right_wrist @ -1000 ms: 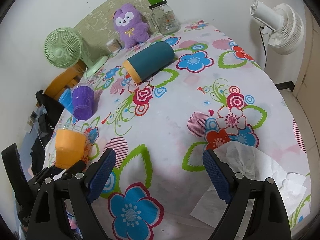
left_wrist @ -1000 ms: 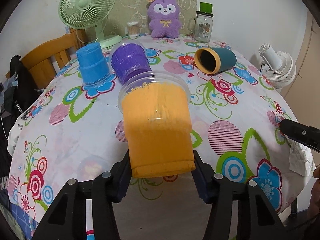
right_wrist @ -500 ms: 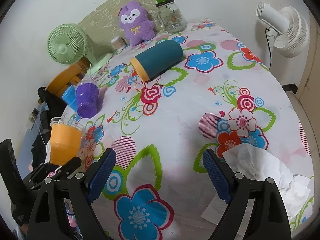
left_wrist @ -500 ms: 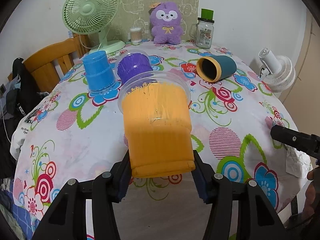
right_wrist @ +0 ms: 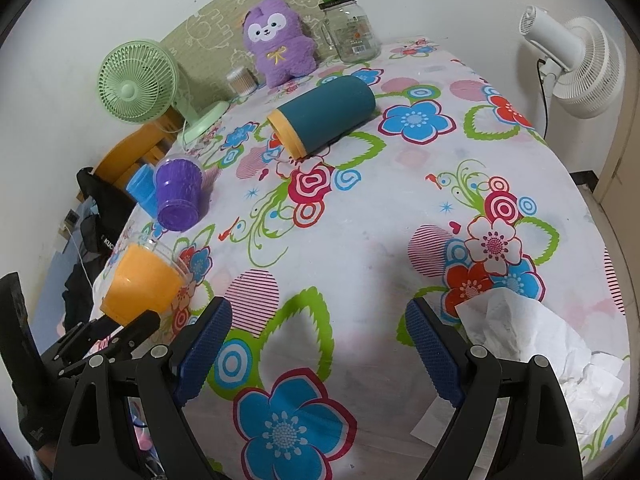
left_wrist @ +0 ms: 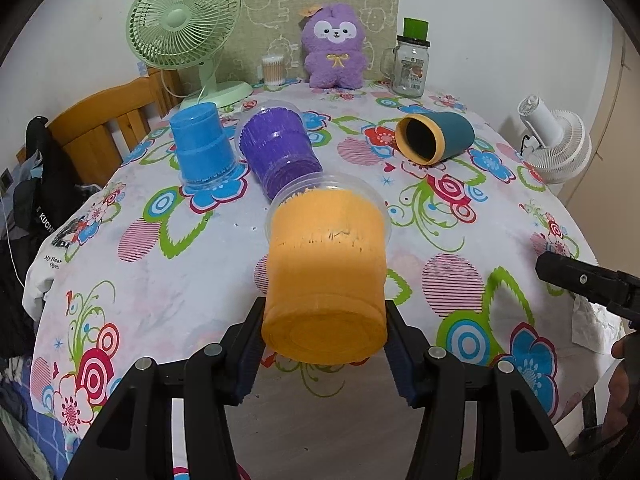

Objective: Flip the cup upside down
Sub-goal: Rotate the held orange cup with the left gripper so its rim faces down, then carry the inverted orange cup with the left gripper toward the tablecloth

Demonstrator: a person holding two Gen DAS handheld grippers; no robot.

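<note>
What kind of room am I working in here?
Likely a home room, perhaps a bedroom or dining corner: a flowered tablecloth, a purple plush toy, a green desk fan and a wooden chair.

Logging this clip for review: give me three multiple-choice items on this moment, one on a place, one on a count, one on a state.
1. Where is the teal cup?
A. upright by the jar
B. on its side on the tablecloth
C. in the right gripper

2. How many fans are visible?
A. one
B. two
C. three

3. The left gripper is
A. shut on the orange cup
B. open, empty
C. out of view

Answers: 1 B, its rim faces sideways. 2 B, green fan, white fan. 3 A, both pads press the orange cup.
</note>
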